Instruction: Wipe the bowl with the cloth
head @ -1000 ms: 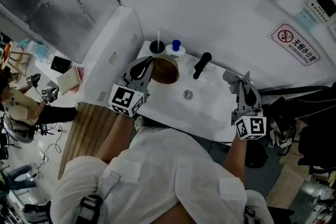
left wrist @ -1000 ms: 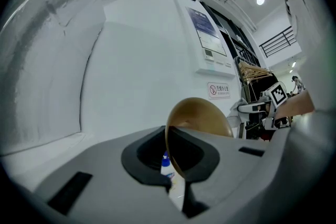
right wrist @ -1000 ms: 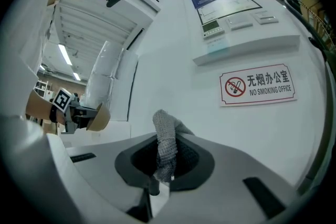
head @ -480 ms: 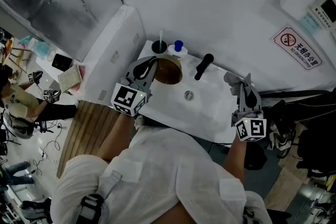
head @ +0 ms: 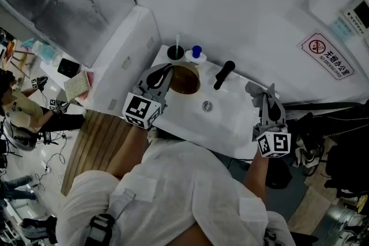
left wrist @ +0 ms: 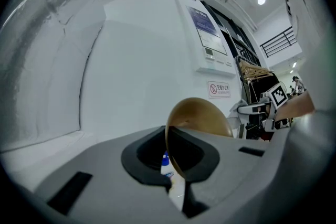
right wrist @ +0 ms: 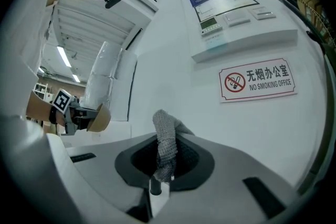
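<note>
A brown bowl (head: 184,79) is held on edge over the left end of the white sink (head: 230,124), with my left gripper (head: 166,76) shut on its rim. In the left gripper view the bowl (left wrist: 202,118) rises between the jaws of that gripper (left wrist: 176,168), its hollow side facing right. My right gripper (head: 266,99) is over the sink's right end, shut on a grey knitted cloth (head: 257,90). In the right gripper view the cloth (right wrist: 167,144) sticks up from the right gripper (right wrist: 158,178). The bowl and the cloth are well apart.
A black faucet (head: 223,74) and a drain (head: 207,105) lie between the grippers. A dark cup with a toothbrush (head: 174,52) and a blue-capped bottle (head: 195,53) stand at the sink's back left. A no-smoking sign (head: 326,55) hangs on the wall.
Nothing has visibly moved except a slight shift of the head view; both grippers keep their holds and places.
</note>
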